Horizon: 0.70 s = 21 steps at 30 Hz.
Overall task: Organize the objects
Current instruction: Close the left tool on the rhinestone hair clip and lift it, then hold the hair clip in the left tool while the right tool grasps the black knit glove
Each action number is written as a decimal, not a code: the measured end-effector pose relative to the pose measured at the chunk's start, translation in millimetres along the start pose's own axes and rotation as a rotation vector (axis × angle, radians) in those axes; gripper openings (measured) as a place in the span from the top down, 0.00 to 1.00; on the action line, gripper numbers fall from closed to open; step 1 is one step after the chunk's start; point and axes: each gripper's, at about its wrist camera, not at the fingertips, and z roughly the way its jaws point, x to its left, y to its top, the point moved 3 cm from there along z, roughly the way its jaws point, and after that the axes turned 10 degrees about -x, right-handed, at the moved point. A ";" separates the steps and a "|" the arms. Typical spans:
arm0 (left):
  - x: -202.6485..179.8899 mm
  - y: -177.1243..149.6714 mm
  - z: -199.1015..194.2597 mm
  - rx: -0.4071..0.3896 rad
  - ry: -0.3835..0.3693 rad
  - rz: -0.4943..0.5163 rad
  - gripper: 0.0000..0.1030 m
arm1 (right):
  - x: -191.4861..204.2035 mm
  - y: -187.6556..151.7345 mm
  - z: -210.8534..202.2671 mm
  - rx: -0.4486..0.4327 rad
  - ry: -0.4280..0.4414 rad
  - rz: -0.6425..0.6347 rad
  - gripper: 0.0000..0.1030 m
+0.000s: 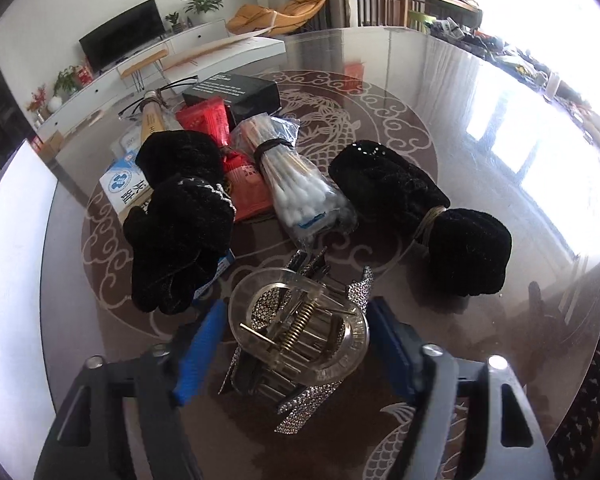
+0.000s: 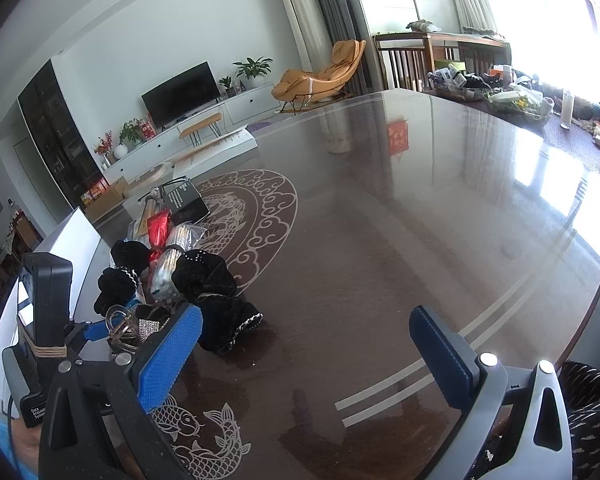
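Note:
A clear hair claw clip (image 1: 300, 320) with rhinestone wings and a metal spring sits between the blue pads of my left gripper (image 1: 296, 344), which press on its two sides just above the dark table (image 1: 480, 184). The right wrist view shows the same clip (image 2: 124, 328) at the lower left, in the left gripper's fingers (image 2: 94, 330). My right gripper (image 2: 304, 316) stands open over bare tabletop with nothing between its pads. Beyond the clip lie two black velvet scrunchies (image 1: 180, 236) (image 1: 420, 216) and a bag of cotton swabs (image 1: 300, 196).
Behind the swabs are red packets (image 1: 204, 120), a black box (image 1: 236, 94), a blue-and-white box (image 1: 122, 184) and a wooden handle (image 1: 152, 120). The table bears a dragon pattern (image 2: 236, 216). Clutter lines its far right edge (image 2: 512, 100). A patterned sleeve (image 2: 588, 412) shows at lower right.

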 end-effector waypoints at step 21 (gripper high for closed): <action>103.0 -73.5 -28.2 -0.027 0.236 -0.370 0.00 | 12.0 -5.2 7.6 0.046 0.036 -0.045 0.00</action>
